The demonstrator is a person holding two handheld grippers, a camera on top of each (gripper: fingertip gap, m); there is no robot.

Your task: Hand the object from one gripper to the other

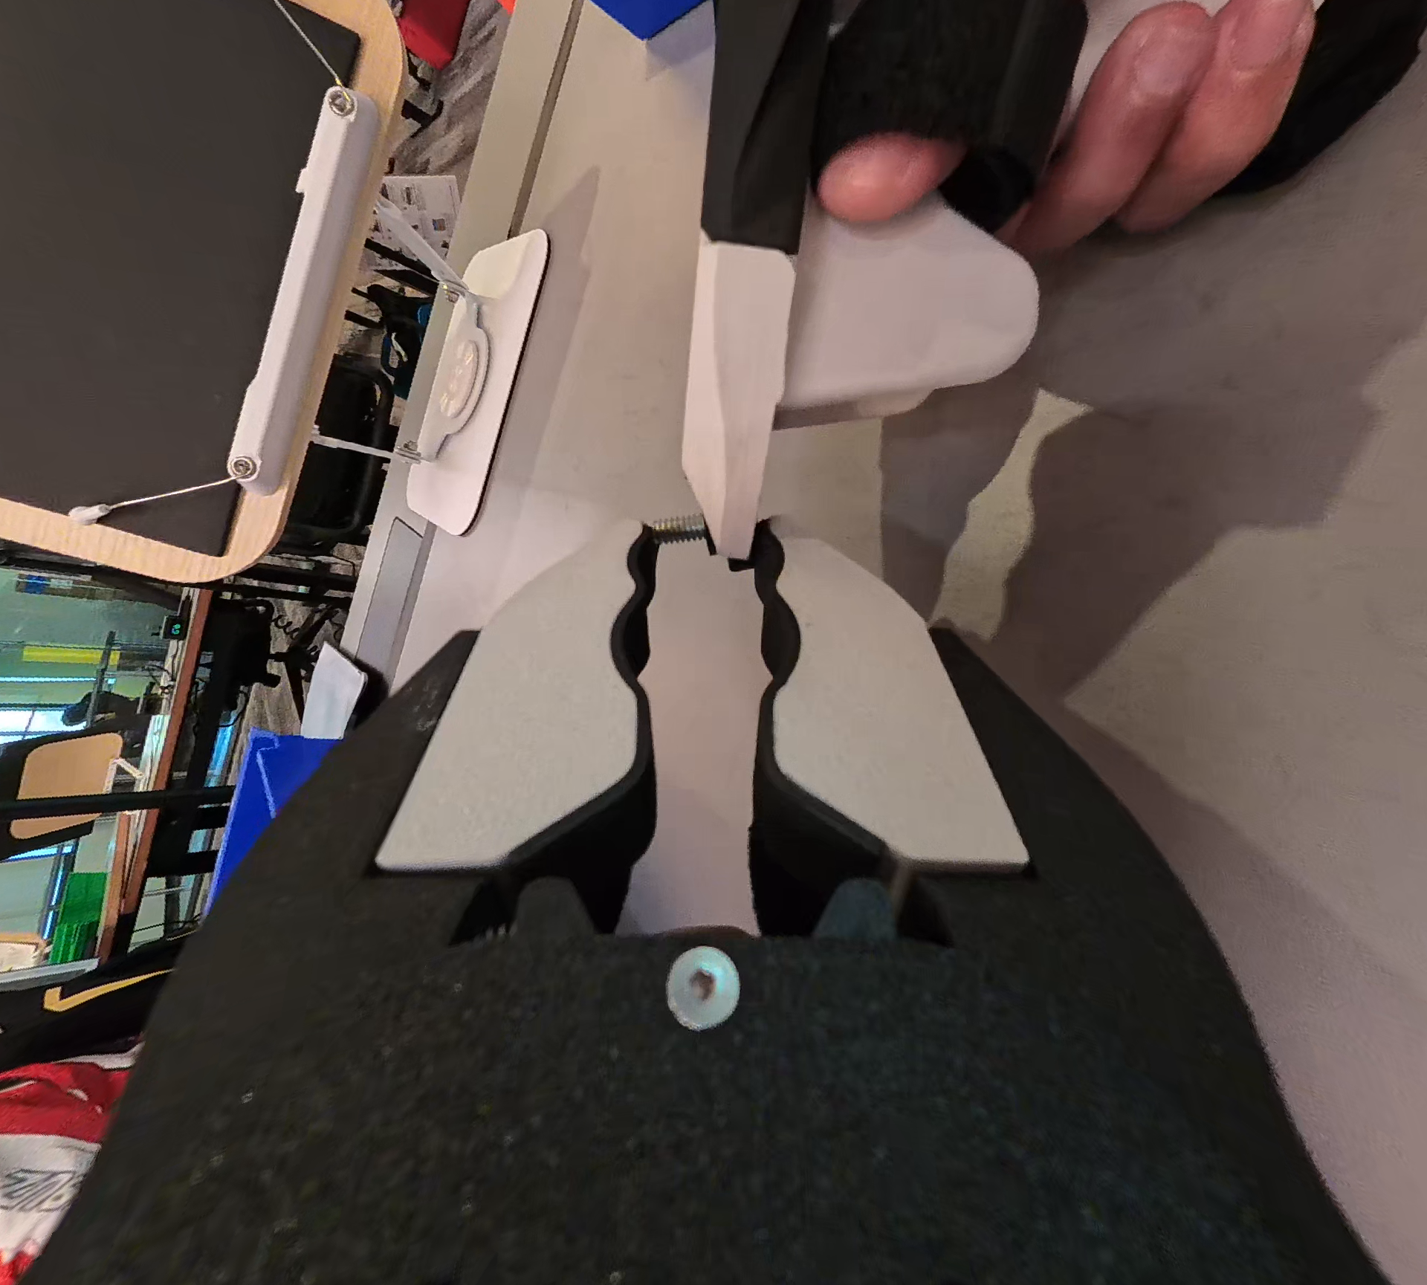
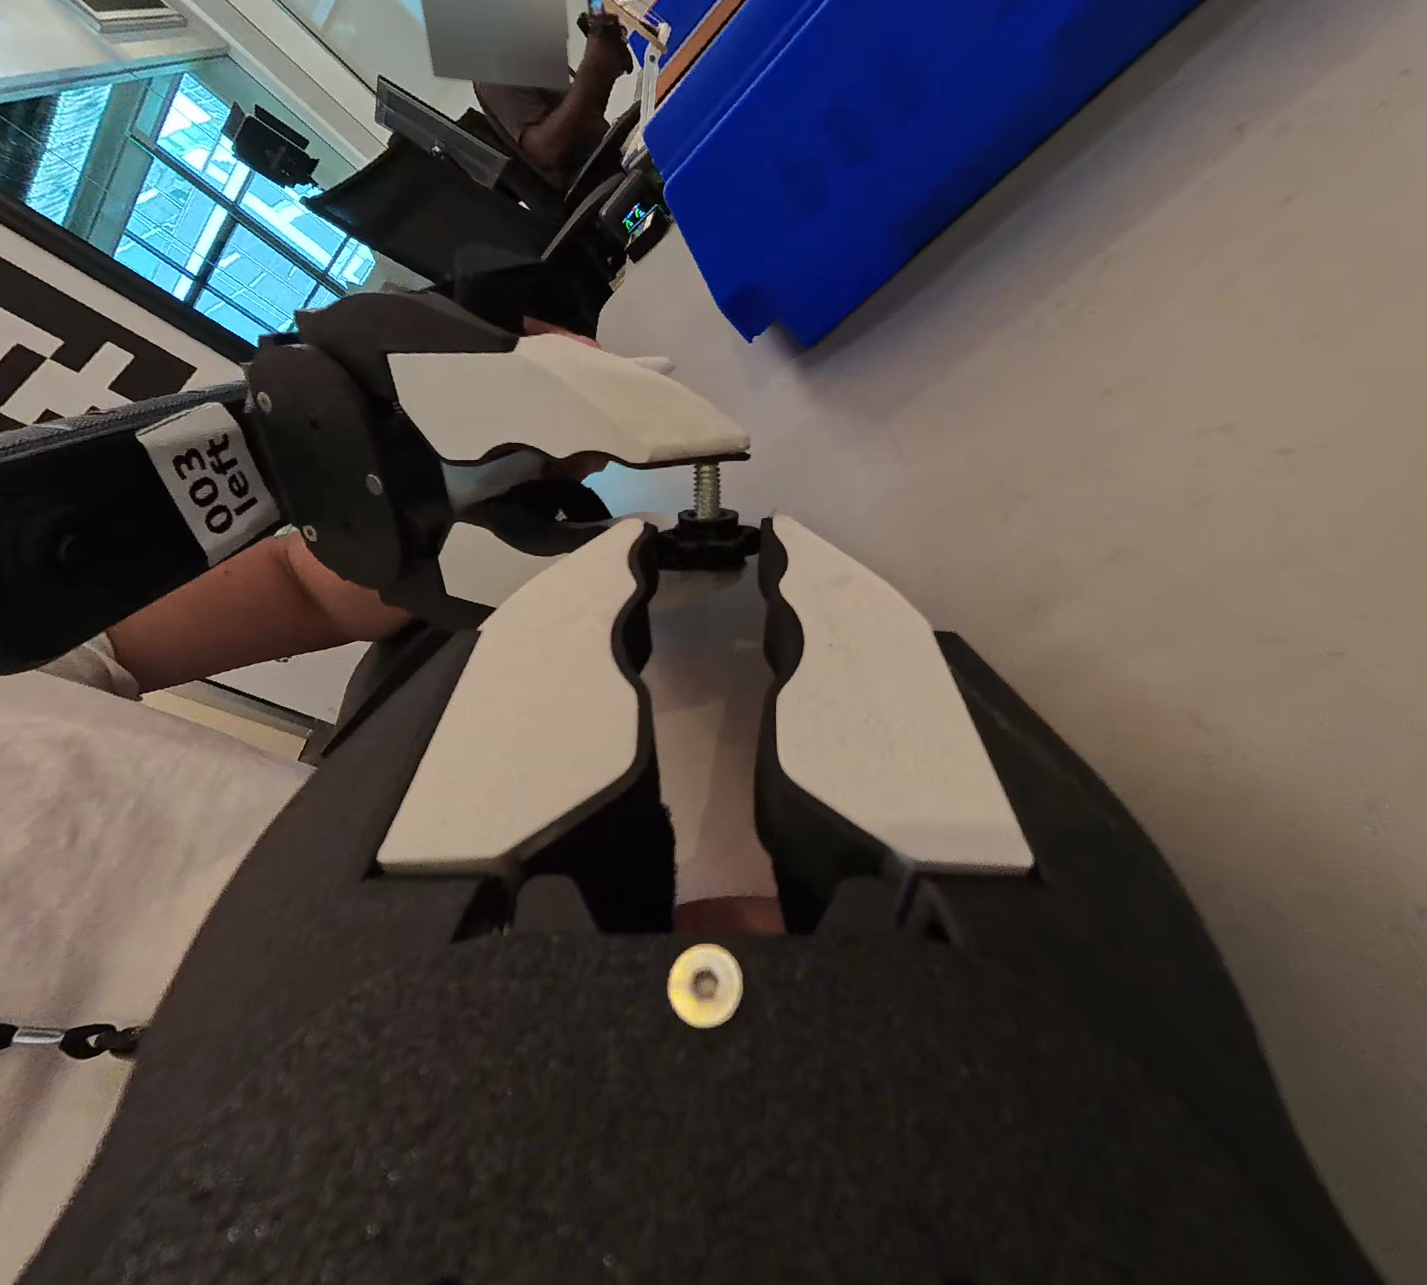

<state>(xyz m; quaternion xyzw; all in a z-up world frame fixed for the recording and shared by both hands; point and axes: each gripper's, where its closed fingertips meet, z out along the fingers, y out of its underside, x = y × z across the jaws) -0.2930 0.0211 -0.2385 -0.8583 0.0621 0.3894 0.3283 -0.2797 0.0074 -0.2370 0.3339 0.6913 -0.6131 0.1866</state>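
Note:
The object is a knob screw: a black star knob (image 2: 706,547) with a threaded metal stud (image 2: 706,480). My right gripper (image 2: 706,541) is shut on the knob, one fingertip on each side. My left gripper (image 1: 706,545) spans the screw lengthwise. The stud (image 1: 679,524) meets one of its pads and the knob (image 1: 747,557) meets the other. In the right wrist view its upper finger (image 2: 618,406) rests on the stud's tip, and its lower finger is partly hidden. A white finger (image 1: 733,414) of the right gripper comes down between the left gripper's tips. Both grippers are above the grey table (image 2: 1158,553).
Blue bins (image 2: 927,90) stand on the table beyond the grippers. A hand (image 1: 1158,51) holds the right gripper. A wood-rimmed black chair back (image 1: 154,205) and a white pad (image 1: 479,383) lie to the left. A person sits in the background (image 2: 556,120). My left and right fingertips are right by each other.

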